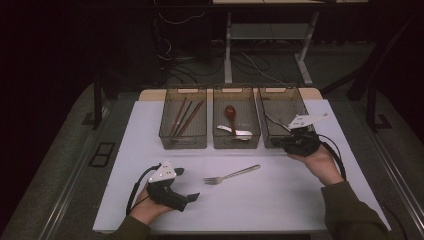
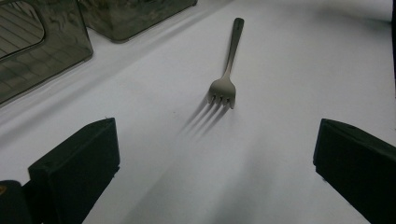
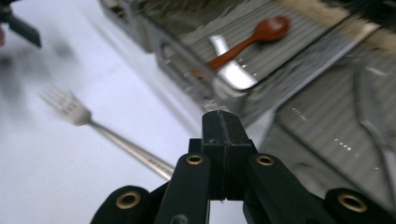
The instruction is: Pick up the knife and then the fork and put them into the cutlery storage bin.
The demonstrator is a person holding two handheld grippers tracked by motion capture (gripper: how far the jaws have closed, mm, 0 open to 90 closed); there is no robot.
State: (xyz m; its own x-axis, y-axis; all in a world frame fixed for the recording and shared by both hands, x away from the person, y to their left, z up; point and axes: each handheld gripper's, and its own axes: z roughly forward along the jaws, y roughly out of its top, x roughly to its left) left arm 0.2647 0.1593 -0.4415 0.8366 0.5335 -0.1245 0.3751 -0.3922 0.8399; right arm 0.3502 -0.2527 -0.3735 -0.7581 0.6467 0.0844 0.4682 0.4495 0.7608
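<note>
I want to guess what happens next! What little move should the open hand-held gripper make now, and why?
Probably ease the left hand-held gripper forward toward the fork: its jaws are wide open and empty, and the fork lies loose on the white table straight ahead of them.

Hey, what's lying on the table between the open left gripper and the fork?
Nothing. In the left gripper view, only bare white table and the fork's shadow lie between the left gripper and the fork; the high view agrees.
</note>
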